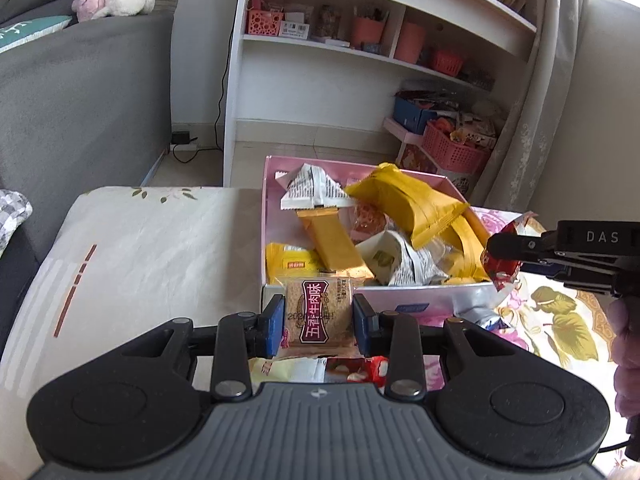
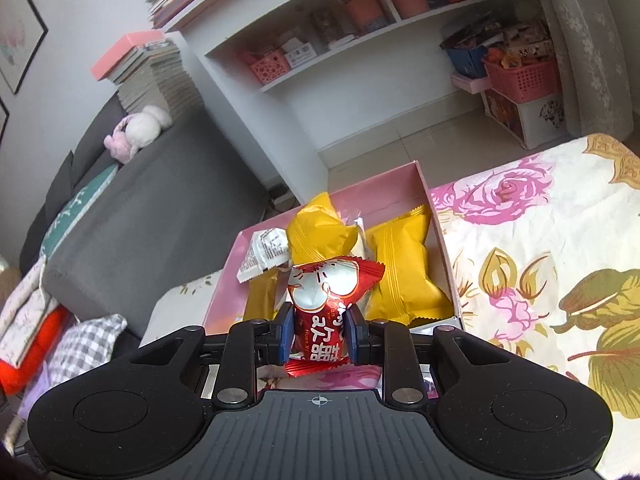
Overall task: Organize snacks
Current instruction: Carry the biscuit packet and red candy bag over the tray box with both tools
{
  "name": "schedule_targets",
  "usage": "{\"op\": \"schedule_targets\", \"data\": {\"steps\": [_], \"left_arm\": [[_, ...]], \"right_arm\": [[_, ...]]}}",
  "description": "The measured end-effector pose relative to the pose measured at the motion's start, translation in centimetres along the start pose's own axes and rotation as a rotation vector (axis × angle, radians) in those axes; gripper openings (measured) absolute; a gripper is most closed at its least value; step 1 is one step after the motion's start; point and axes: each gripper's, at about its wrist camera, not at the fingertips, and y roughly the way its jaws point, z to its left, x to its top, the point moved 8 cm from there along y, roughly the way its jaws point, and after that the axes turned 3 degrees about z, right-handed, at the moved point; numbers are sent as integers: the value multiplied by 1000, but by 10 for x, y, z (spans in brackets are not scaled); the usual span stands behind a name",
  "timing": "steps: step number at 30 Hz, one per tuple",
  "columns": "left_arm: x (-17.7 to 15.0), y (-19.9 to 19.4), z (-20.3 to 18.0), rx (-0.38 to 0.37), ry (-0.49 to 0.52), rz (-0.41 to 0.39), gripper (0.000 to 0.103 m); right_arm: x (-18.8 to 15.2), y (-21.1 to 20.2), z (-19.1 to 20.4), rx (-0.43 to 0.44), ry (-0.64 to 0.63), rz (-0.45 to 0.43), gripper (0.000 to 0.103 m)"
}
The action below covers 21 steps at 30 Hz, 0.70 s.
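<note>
Seen at nine o'clock in the left wrist view: a pale cloth-covered surface (image 1: 132, 248), smooth and bare, next to a grey sofa (image 1: 80, 92). Found at six o'clock: the left gripper (image 1: 319, 322), clamped on a flat, square brown packet (image 1: 319, 312) with printed characters, its blue pads pressing both side edges. Held just at the near wall of the pink box (image 1: 420, 296), not yet over it. Inside the box, from twelve to three o'clock: crinkly white wrappers with newsprint pattern (image 1: 312, 190), a stiff amber bar (image 1: 332, 240) and puffy yellow pillow packs (image 1: 408, 204), piled loosely rather than in rows. At three o'clock: the right gripper (image 1: 504, 256), coming in from the side with a red wrapper.

In the right wrist view, at six o'clock: the right gripper (image 2: 317, 334) pinched on a glossy red foil candy (image 2: 326, 304), twisted and shiny, poised near the box's near edge. Beyond it at twelve o'clock, the pink box (image 2: 436, 216), card-walled, already holding several snacks. At three o'clock: a floral cloth (image 2: 528, 248), with no loose snacks visible on it.

Judged well along: most snacks boxed, two in the grippers left to drop in. A few wrappers glimpsed under the left gripper, possibly left to collect.
</note>
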Motion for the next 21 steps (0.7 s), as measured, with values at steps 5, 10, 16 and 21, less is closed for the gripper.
{"op": "schedule_targets", "data": {"steps": [5,10,16,21], "left_arm": [[13,20,-1,6,1,-30,32],[23,40,0,25,29,-32,32],[31,59,-2,54,75,-32,32],[34,67,0,77,83,-32,32]], "right_arm": [[6,5,-10,8,47,-6,24],[11,12,-22,17,90,0,24],[13,25,-31,47,141,30,24],[11,31,-30,73,155,66,24]]}}
